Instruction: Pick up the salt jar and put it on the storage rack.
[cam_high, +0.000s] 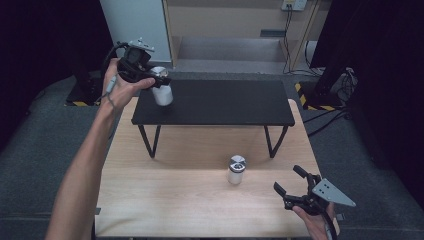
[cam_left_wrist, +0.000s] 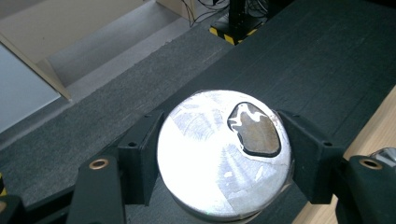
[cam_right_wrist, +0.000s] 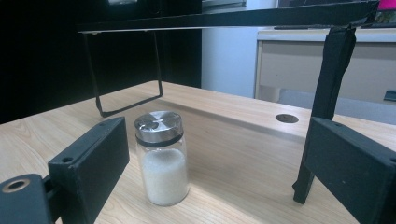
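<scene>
My left gripper (cam_high: 156, 80) is shut on a white jar with a silver lid (cam_high: 162, 90), held at the left end of the black shelf (cam_high: 215, 102). In the left gripper view both pads press the sides of the jar's shiny lid (cam_left_wrist: 219, 154), which has a dark shaker opening. A second glass jar of white powder (cam_high: 235, 170) stands upright on the wooden table (cam_high: 165, 200). My right gripper (cam_high: 289, 180) is open at the table's front right, apart from that jar. The right gripper view has the jar (cam_right_wrist: 162, 158) ahead, near the left jaw, untouched.
The black shelf stands on thin metal legs (cam_high: 150, 141) over the back half of the table. Dark carpet surrounds the table, with a stand marked in yellow and black stripes (cam_high: 312, 97) at the right and cables on the floor behind.
</scene>
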